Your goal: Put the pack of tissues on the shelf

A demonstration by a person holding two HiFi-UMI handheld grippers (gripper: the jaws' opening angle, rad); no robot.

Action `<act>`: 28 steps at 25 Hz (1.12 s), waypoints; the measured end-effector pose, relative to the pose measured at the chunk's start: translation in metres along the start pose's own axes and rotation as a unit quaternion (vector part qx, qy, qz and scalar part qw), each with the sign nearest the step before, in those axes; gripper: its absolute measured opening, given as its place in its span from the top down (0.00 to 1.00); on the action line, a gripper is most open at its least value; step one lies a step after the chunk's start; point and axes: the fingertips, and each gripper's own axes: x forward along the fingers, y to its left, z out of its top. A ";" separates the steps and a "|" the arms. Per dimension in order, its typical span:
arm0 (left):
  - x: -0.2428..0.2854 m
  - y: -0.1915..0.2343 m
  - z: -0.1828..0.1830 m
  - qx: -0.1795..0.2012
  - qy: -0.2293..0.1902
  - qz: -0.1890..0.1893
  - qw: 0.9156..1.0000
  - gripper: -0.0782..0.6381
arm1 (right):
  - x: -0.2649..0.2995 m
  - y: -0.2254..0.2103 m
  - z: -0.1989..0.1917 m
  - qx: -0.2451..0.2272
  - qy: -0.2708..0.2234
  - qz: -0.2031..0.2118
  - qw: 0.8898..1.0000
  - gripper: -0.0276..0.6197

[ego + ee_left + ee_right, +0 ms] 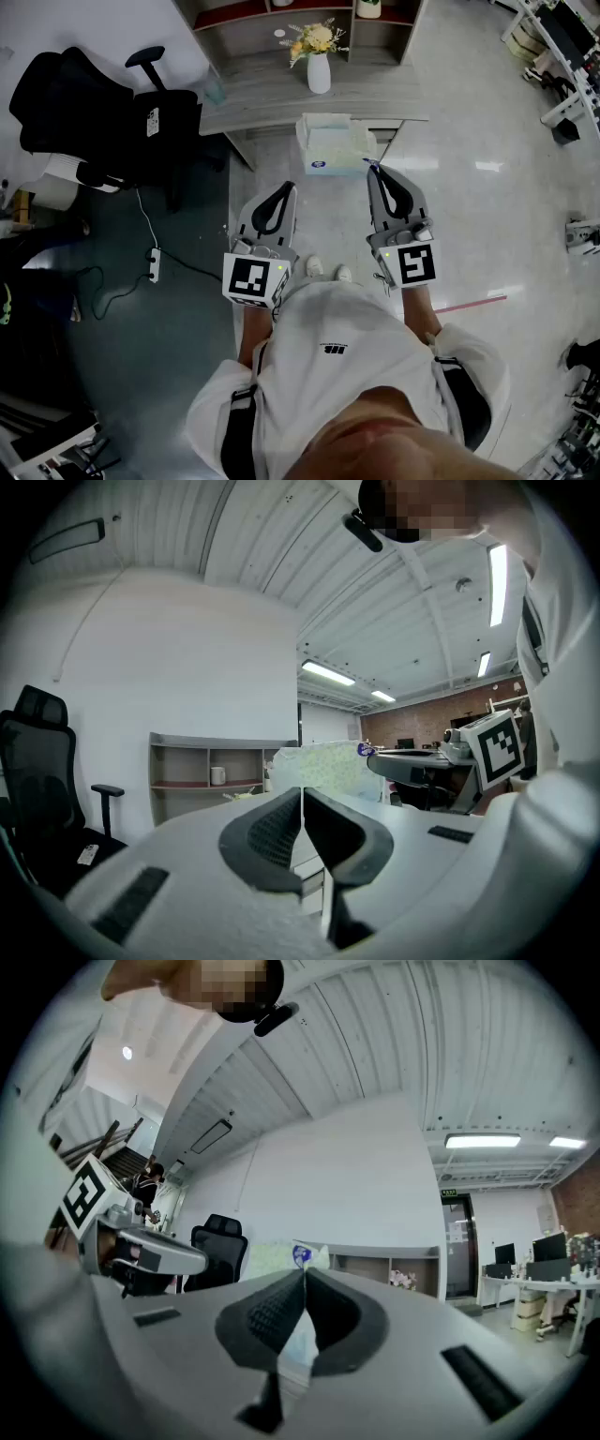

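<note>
You are holding the right claw (372, 167) closed on the wrapper at the near right corner of the pale green, plastic-wrapped pack of tissues (333, 142). The pack is hanging clear of the floor, just at the front edge of the grey wooden shelf (262, 98), near the white vase of flowers (319, 67). You are keeping the left claw (289, 186) fully closed, gripping nothing.

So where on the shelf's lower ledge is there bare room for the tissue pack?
The grey ledge is bare left of the flower vase and again right of it, toward the ledge's end. The middle, around the vase, is taken. The right gripper holds the pack of tissues.
</note>
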 end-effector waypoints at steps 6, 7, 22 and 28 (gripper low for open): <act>0.005 0.018 -0.005 -0.004 -0.001 -0.005 1.000 0.85 | 0.014 0.003 -0.003 0.002 -0.002 -0.011 1.000 0.91; 0.006 0.021 -0.006 -0.005 -0.001 -0.006 1.000 0.85 | 0.017 0.003 -0.004 0.001 -0.001 -0.013 1.000 0.91; 0.026 0.061 -0.015 -0.010 0.000 -0.040 0.999 0.85 | 0.057 0.014 -0.011 -0.007 0.008 -0.044 0.999 0.91; 0.036 0.069 -0.016 -0.011 0.000 -0.048 0.999 0.85 | 0.070 0.010 -0.017 -0.007 0.026 -0.054 0.998 0.91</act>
